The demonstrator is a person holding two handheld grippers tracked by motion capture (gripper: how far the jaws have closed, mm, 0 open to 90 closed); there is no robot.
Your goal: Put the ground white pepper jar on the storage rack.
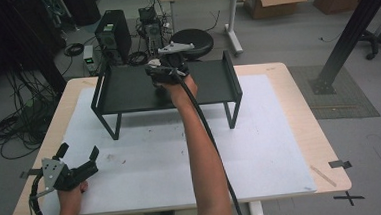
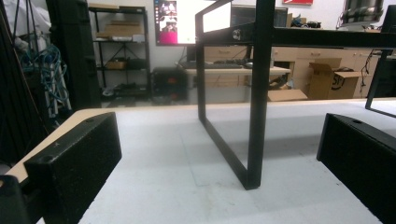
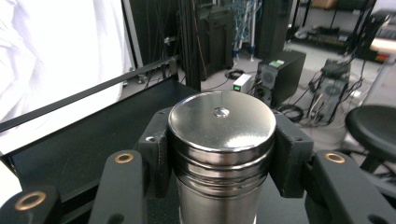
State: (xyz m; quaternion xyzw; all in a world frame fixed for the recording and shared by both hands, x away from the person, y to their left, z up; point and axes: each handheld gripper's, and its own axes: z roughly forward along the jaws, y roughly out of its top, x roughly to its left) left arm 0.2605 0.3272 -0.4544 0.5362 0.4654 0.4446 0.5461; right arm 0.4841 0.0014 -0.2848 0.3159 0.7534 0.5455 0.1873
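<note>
My right gripper (image 1: pixel 162 69) is held out over the top of the black metal rack (image 1: pixel 127 89) at the table's far middle. In the right gripper view my right gripper (image 3: pixel 222 149) is shut on a shiny steel cylinder (image 3: pixel 222 135) with a flat lid, its pads (image 3: pixel 156 144) pressing on both sides, above the rack's dark top (image 3: pixel 93 140). My left gripper (image 1: pixel 78 150) rests near the table's front left corner, open with nothing between its jaws. The left gripper view looks along my left gripper (image 2: pixel 215 163) at the rack's leg (image 2: pixel 259 116).
A white mat (image 1: pixel 156 159) covers the wooden table. Behind the table stand a black stool (image 1: pixel 194 42), a computer tower (image 1: pixel 113 34) and floor cables (image 1: pixel 14 128). A slanted black strut (image 1: pixel 354 27) rises at the right.
</note>
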